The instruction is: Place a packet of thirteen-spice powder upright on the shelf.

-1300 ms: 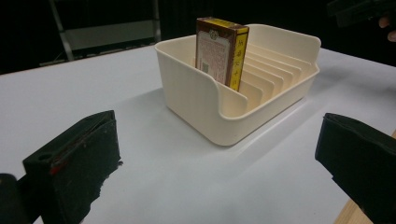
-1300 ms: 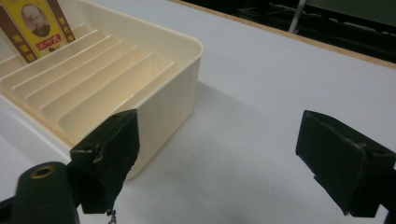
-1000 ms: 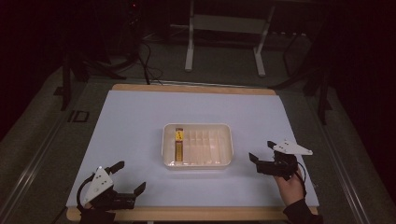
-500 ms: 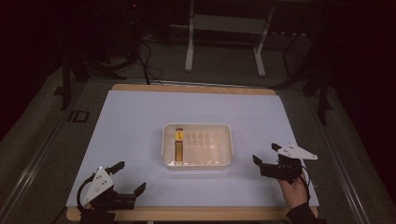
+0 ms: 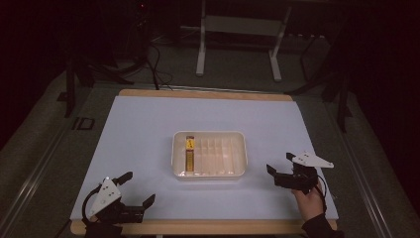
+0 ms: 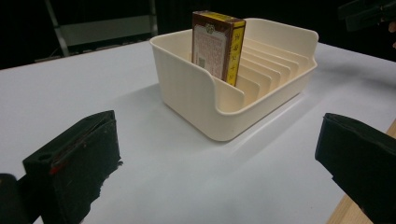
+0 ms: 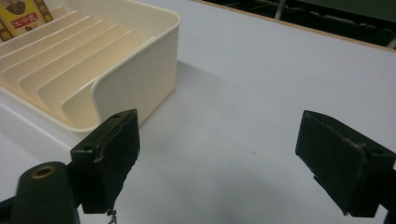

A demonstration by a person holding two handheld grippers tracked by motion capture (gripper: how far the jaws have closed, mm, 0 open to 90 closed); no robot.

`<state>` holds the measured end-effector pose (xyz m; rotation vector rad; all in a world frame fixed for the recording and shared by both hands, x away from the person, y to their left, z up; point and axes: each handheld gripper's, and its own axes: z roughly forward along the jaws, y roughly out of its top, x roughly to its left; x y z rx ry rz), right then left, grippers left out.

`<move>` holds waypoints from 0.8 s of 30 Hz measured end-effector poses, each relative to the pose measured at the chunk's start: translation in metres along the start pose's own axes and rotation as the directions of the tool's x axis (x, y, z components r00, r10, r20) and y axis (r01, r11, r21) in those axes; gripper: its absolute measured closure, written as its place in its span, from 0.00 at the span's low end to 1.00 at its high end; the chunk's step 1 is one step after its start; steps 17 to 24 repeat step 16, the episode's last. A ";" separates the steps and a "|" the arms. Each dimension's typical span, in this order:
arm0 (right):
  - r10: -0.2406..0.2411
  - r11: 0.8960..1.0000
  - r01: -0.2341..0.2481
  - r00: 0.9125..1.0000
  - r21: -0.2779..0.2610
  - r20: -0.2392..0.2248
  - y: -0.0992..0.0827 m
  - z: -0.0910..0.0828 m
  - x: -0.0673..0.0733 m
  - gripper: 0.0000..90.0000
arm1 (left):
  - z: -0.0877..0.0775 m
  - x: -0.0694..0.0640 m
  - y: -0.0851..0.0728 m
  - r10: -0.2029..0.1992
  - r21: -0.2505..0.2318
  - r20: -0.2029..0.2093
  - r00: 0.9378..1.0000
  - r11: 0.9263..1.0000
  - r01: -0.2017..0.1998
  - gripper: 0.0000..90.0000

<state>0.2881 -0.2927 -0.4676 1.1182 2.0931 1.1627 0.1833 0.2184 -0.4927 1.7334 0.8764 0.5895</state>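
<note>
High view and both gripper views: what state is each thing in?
Cream plastic slotted tray: upright on the white table, one slot filled, the rest empty.
Red-and-yellow flat box: standing on edge in the tray's end slot.
Left gripper: open, holding nothing.
Right gripper: open, holding nothing.

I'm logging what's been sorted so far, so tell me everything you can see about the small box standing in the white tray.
The box is a slim carton, cardboard by the look of it, with dark red faces, yellow edges and fine print too small to read. It stands upright on edge in the endmost slot of the ribbed cream tray, rising above its rim. Neither gripper touches it.
</note>
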 end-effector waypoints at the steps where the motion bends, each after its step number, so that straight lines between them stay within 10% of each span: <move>1: 0.003 1.000 -0.003 1.000 0.007 -0.009 0.000 0.000 0.000 0.15 | 0.000 0.000 0.000 0.000 0.000 0.000 1.000 1.000 0.000 0.00; 24: -0.014 1.000 0.014 1.000 0.011 -0.003 0.000 0.002 0.001 0.15 | 0.000 0.000 0.000 0.000 -0.001 0.001 1.000 1.000 0.000 0.00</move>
